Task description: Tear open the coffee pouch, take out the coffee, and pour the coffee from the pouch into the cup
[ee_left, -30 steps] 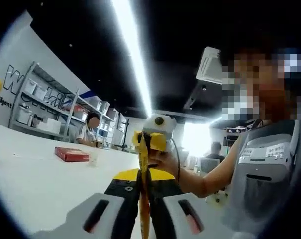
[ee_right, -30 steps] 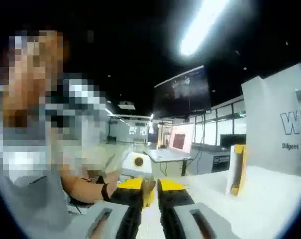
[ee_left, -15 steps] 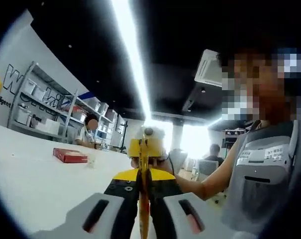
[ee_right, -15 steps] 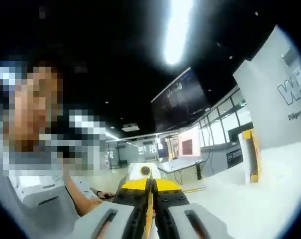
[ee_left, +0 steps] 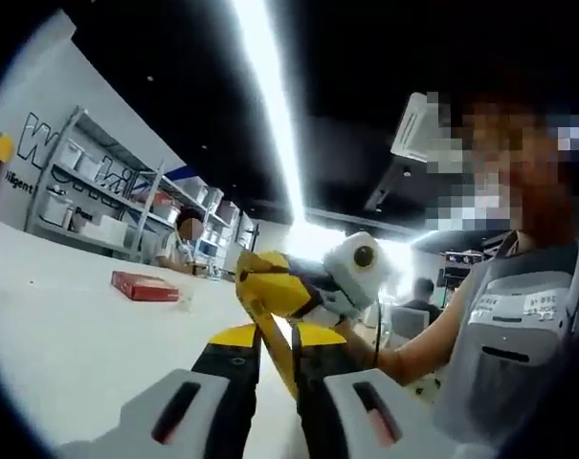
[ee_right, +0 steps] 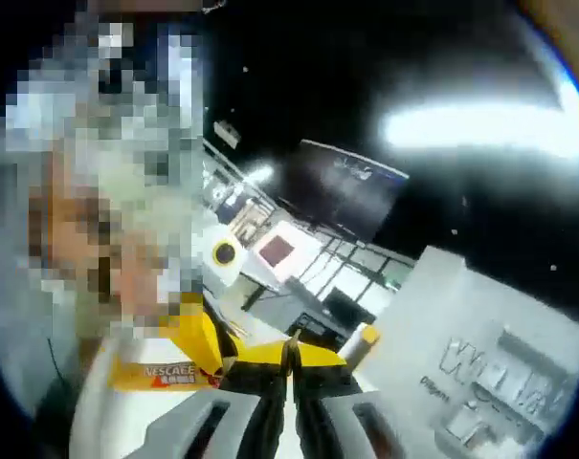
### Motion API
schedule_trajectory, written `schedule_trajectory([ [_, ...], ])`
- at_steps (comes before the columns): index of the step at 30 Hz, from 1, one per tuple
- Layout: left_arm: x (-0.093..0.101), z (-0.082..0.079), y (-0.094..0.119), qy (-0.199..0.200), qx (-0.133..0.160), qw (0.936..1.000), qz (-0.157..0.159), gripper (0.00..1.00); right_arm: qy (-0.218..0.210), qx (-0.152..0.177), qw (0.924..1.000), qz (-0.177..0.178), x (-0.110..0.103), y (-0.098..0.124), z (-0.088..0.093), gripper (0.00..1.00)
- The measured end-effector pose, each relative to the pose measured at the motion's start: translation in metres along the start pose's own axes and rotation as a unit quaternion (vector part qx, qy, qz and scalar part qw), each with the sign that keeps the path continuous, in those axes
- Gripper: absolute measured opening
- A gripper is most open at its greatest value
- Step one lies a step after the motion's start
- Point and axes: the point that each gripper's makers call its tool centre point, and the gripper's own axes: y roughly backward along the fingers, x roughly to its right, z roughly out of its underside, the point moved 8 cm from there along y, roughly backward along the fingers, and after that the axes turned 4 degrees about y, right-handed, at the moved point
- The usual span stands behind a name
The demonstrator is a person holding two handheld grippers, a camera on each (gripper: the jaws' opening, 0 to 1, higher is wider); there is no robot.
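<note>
Tear under way. Half a second ago the pouch stood edge-on and straight between the two tools; now the right hand-held gripper (ee_left: 260, 287) has rolled over and swung off to one side, and the pouch (ee_left: 275, 330) runs bent from it down into the left hand-held gripper (ee_left: 275, 359). Both are closed tight on the pouch, left at one end, right at the other. In the right gripper view the right hand-held gripper (ee_right: 291, 359) pinches a yellow edge, and the pouch (ee_right: 179, 359) spreads just beside it, its label showing. Likely the top is starting to part; no open mouth visible yet. Red box (ee_left: 144, 285) lies on the surface (ee_left: 78, 354), well beyond the pouch. Cup not located.
</note>
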Motion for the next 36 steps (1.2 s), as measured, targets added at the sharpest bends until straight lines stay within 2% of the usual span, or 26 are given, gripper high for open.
schedule_trajectory([
  [1, -0.002, 0.002, 0.000, -0.005, -0.005, 0.9999, -0.007, 0.15, -0.053, -0.004, 0.9986, -0.009, -0.001, 0.000, 0.003, 0.02],
  [2, -0.003, 0.003, 0.001, -0.007, -0.004, 0.9999, -0.006, 0.14, -0.123, 0.028, 0.9917, -0.023, 0.004, 0.002, 0.001, 0.02],
  [3, -0.005, 0.004, 0.001, -0.010, -0.002, 0.9999, -0.008, 0.14, -0.183, 0.041, 0.9814, -0.040, 0.007, 0.003, 0.001, 0.02],
  [4, -0.007, 0.004, 0.002, -0.011, 0.001, 0.9999, -0.009, 0.16, -0.222, 0.046, 0.9726, -0.051, 0.009, 0.005, 0.002, 0.02],
  [5, -0.007, 0.004, 0.003, -0.013, 0.003, 0.9999, -0.011, 0.18, -0.279, 0.058, 0.9560, -0.069, 0.012, 0.007, 0.002, 0.02],
  [7, -0.006, 0.005, 0.003, -0.022, 0.004, 0.9997, -0.008, 0.18, -0.347, 0.080, 0.9295, -0.098, 0.015, 0.007, 0.002, 0.02],
  [8, -0.005, 0.005, 0.003, -0.024, 0.002, 0.9997, -0.005, 0.17, -0.368, 0.087, 0.9194, -0.108, 0.015, 0.007, 0.003, 0.02],
  [10, -0.001, 0.005, 0.002, -0.048, 0.005, 0.9988, 0.006, 0.15, -0.419, 0.108, 0.8921, -0.130, 0.015, 0.007, 0.002, 0.02],
  [13, 0.002, 0.004, 0.003, -0.070, 0.002, 0.9975, 0.006, 0.13, -0.507, 0.125, 0.8344, -0.177, 0.014, 0.007, 0.005, 0.02],
  [14, 0.002, 0.004, 0.003, -0.085, 0.000, 0.9964, 0.007, 0.12, -0.547, 0.136, 0.7983, -0.213, 0.012, 0.007, 0.006, 0.02],
  [16, 0.003, 0.004, 0.003, -0.098, -0.012, 0.9951, 0.009, 0.13, -0.601, 0.136, 0.7481, -0.247, 0.010, 0.006, 0.010, 0.02],
  [17, 0.003, 0.004, 0.003, -0.105, -0.018, 0.9943, 0.008, 0.13, -0.613, 0.137, 0.7352, -0.255, 0.009, 0.005, 0.012, 0.02],
  [18, 0.003, 0.004, 0.003, -0.108, -0.021, 0.9939, 0.005, 0.13, -0.635, 0.143, 0.7063, -0.278, 0.004, 0.003, 0.014, 0.02],
  [19, 0.002, 0.004, 0.003, -0.111, -0.026, 0.9935, 0.001, 0.13, -0.650, 0.144, 0.6923, -0.279, 0.000, 0.001, 0.016, 0.02],
  [20, 0.000, 0.004, 0.004, -0.113, -0.032, 0.9931, -0.002, 0.14, -0.653, 0.144, 0.6878, -0.284, -0.004, 0.000, 0.016, 0.02],
  [22, -0.002, 0.008, 0.004, -0.118, -0.046, 0.9919, -0.010, 0.14, -0.647, 0.134, 0.6970, -0.280, -0.008, -0.003, 0.019, 0.02],
  [24, -0.004, 0.011, 0.005, -0.113, -0.044, 0.9925, -0.009, 0.14, -0.631, 0.131, 0.7149, -0.271, -0.008, -0.003, 0.018, 0.02],
  [25, -0.002, 0.013, 0.004, -0.095, -0.040, 0.9947, -0.002, 0.14, -0.616, 0.131, 0.7336, -0.255, -0.006, -0.003, 0.017, 0.02],
  [26, -0.001, 0.014, 0.004, -0.087, -0.038, 0.9954, 0.005, 0.14, -0.594, 0.127, 0.7564, -0.242, -0.002, -0.003, 0.017, 0.02],
  [27, 0.001, 0.014, 0.004, -0.083, -0.031, 0.9960, 0.014, 0.14, -0.563, 0.121, 0.7853, -0.227, 0.002, -0.002, 0.017, 0.02],
  [28, 0.003, 0.014, 0.004, -0.074, -0.028, 0.9967, 0.021, 0.15, -0.541, 0.116, 0.8050, -0.214, 0.005, -0.001, 0.016, 0.03],
  [29, 0.002, 0.014, 0.005, -0.073, -0.030, 0.9967, 0.020, 0.15, -0.526, 0.113, 0.8165, -0.208, 0.006, -0.001, 0.016, 0.03],
  [32, 0.002, 0.016, 0.006, -0.072, -0.029, 0.9968, 0.019, 0.14, -0.455, 0.097, 0.8658, -0.184, 0.010, 0.001, 0.016, 0.03],
  [33, 0.002, 0.015, 0.006, -0.070, -0.027, 0.9970, 0.017, 0.13, -0.441, 0.102, 0.8725, -0.185, 0.009, 0.001, 0.014, 0.03],
  [34, 0.002, 0.015, 0.006, -0.067, -0.026, 0.9973, 0.015, 0.12, -0.436, 0.108, 0.8741, -0.186, 0.008, 0.002, 0.013, 0.03],
  [36, -0.001, 0.014, 0.007, -0.066, -0.026, 0.9975, 0.005, 0.10, -0.441, 0.119, 0.8693, -0.189, 0.007, 0.002, 0.013, 0.06],
])
